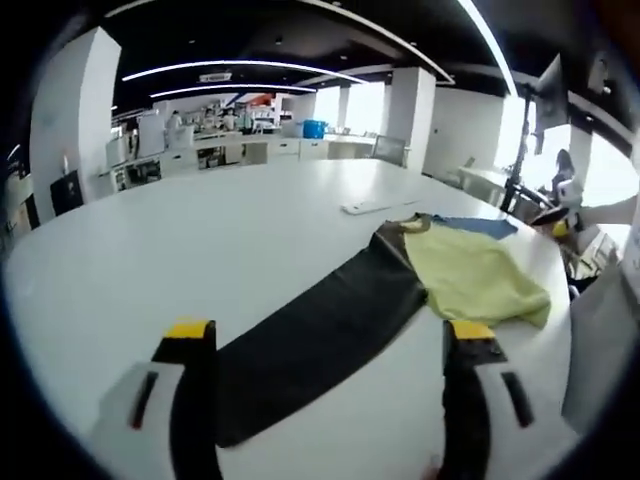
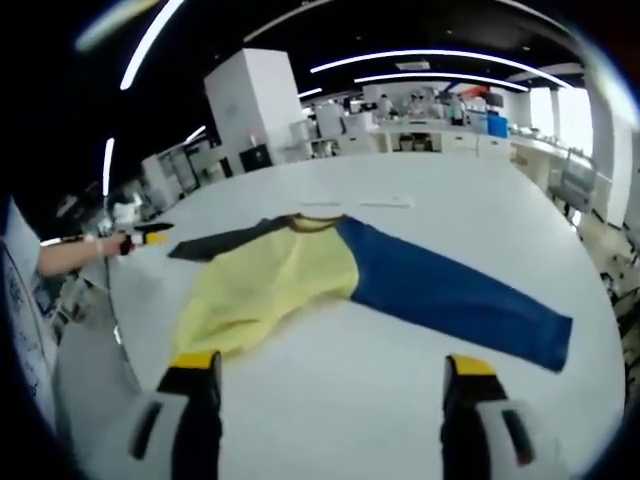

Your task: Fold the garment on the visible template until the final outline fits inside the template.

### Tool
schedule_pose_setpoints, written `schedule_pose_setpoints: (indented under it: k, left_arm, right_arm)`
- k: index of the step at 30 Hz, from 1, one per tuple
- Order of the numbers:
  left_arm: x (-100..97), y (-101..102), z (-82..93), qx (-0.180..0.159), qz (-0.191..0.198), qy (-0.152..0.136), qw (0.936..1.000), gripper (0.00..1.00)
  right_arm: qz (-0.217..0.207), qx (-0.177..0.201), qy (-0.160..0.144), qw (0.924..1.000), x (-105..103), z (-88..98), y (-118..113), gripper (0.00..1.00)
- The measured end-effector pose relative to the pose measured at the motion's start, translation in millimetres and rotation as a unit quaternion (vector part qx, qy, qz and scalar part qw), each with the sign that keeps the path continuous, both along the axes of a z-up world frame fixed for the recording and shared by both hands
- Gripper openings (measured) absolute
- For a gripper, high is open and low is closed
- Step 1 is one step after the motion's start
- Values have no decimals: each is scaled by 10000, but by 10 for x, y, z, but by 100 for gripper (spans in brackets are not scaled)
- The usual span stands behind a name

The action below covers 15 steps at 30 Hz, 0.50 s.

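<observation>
On the wide white table (image 2: 400, 400) I see the garment (image 2: 300, 275) lying flat: a long-sleeved shirt with a pale yellow body, one black sleeve (image 1: 320, 335) and one blue sleeve (image 2: 450, 290). Through the right gripper view, the yellow body sits left of centre, the blue sleeve runs out to the right and toward me, and a strip of the black sleeve stretches away to the left on the far side. My right gripper (image 2: 325, 420) hangs above bare tabletop near the shirt's hem, its jaws spread wide with nothing between them, yellow tips well apart. At the left edge of that view a person's forearm holds the other gripper (image 2: 140, 240) close to the black sleeve's end.

Through the left gripper view, the black sleeve runs from between my jaws up toward the yellow body at the right, with a sliver of blue beyond it. My left gripper (image 1: 330, 345) is also spread open, one jaw on each side of the sleeve, and I cannot tell whether either touches the cloth. Desks and white columns (image 1: 415, 115) stand far behind
</observation>
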<state>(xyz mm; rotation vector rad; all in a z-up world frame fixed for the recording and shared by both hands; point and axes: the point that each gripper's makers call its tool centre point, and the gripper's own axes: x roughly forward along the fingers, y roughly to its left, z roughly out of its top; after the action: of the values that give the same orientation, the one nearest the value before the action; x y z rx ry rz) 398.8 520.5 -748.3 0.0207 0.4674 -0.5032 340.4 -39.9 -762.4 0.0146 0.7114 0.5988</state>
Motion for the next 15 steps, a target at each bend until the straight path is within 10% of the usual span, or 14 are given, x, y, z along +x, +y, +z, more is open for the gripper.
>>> schedule_pose_setpoints:
  k: [15]
  left_arm:
    - [-434,-866,367,-147,-1148,-218,9930,86]
  right_arm:
    - [234,-68,-246,9994,-45,172,106,91]
